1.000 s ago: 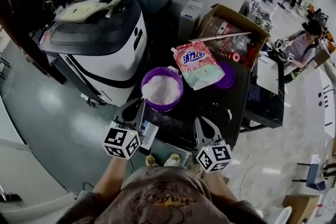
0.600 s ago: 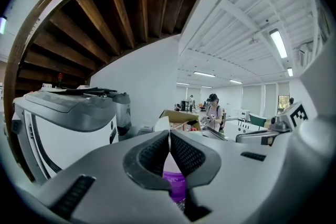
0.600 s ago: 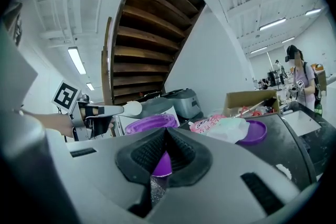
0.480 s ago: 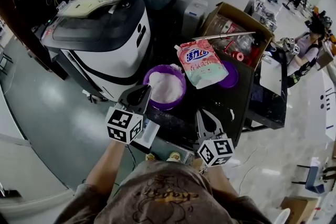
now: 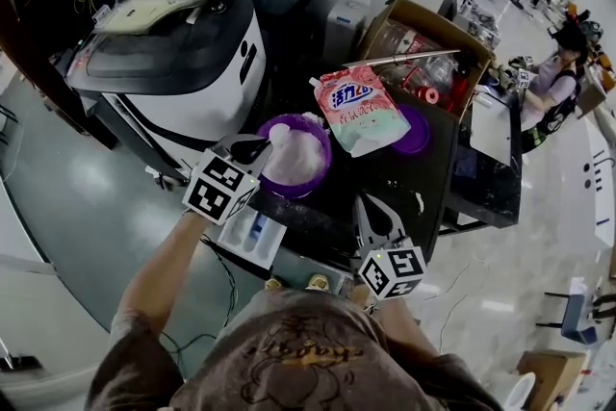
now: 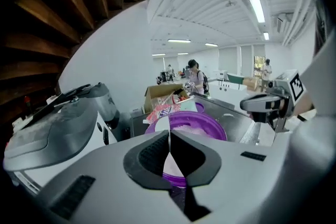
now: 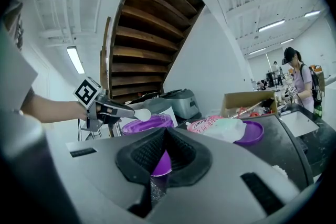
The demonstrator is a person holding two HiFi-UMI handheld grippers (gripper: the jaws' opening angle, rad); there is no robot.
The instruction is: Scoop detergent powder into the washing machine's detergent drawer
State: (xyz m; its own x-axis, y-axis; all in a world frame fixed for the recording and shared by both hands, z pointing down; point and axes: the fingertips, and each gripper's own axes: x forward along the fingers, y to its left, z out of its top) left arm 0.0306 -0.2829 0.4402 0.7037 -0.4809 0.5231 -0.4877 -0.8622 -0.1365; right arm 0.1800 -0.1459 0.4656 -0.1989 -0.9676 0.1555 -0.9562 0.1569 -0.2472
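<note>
scoop (image 5: 280, 132) in left tongs (image 5: 258, 147)

Dark tabletop (image 5: 385, 178) — on it a purple powder tub (image 5: 294, 191), detergent pouch (image 5: 361, 111), purple lid (image 5: 421, 135), cardboard box (image 5: 423, 19).

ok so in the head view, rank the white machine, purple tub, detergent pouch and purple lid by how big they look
1. white machine, clearly largest
2. purple tub and detergent pouch look about alike, so no ranking between them
3. purple lid, smallest, though the pouch covers part of it
</note>
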